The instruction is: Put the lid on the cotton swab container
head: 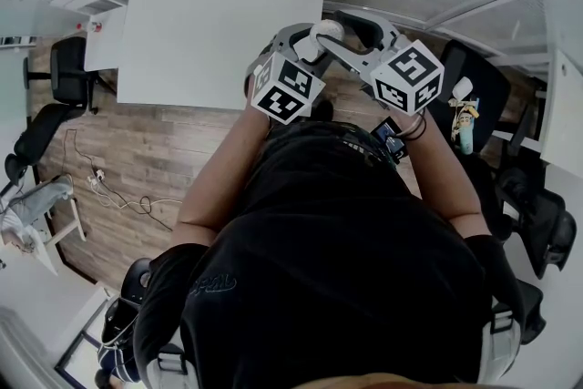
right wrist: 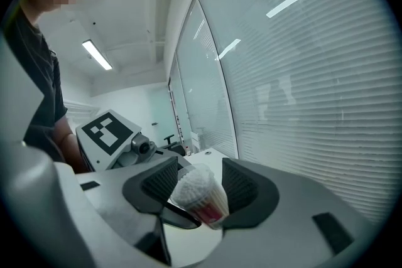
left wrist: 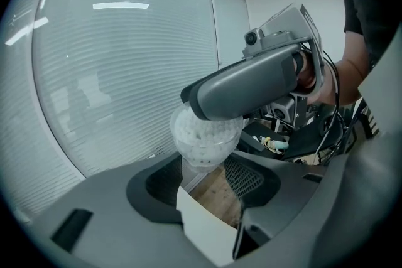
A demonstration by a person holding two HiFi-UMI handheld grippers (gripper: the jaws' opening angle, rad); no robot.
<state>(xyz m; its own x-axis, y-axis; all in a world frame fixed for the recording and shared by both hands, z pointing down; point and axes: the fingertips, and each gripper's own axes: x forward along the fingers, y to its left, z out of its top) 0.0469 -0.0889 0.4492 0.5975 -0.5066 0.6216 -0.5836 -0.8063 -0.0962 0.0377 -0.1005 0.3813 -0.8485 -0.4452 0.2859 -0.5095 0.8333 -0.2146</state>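
Observation:
The cotton swab container [head: 327, 31] is a clear cup packed with white swab heads, held up in front of the person's chest between both grippers. In the left gripper view the container [left wrist: 205, 138] sits at the tips of my left gripper [left wrist: 206, 172], whose jaws close on its lower part. A finger [left wrist: 245, 88] of the right gripper lies across its top. In the right gripper view the container [right wrist: 200, 194] lies tilted, filling the gap of my right gripper [right wrist: 200, 188], reddish base downward. I cannot tell a separate lid from the clear wall.
A white table [head: 219, 14] stands ahead over a wooden floor [head: 155, 150]. Black office chairs [head: 68, 68] are at the left, and more chairs [head: 537, 214] at the right. Cables [head: 118, 191] trail on the floor. Blinds [left wrist: 113, 72] cover the glass wall.

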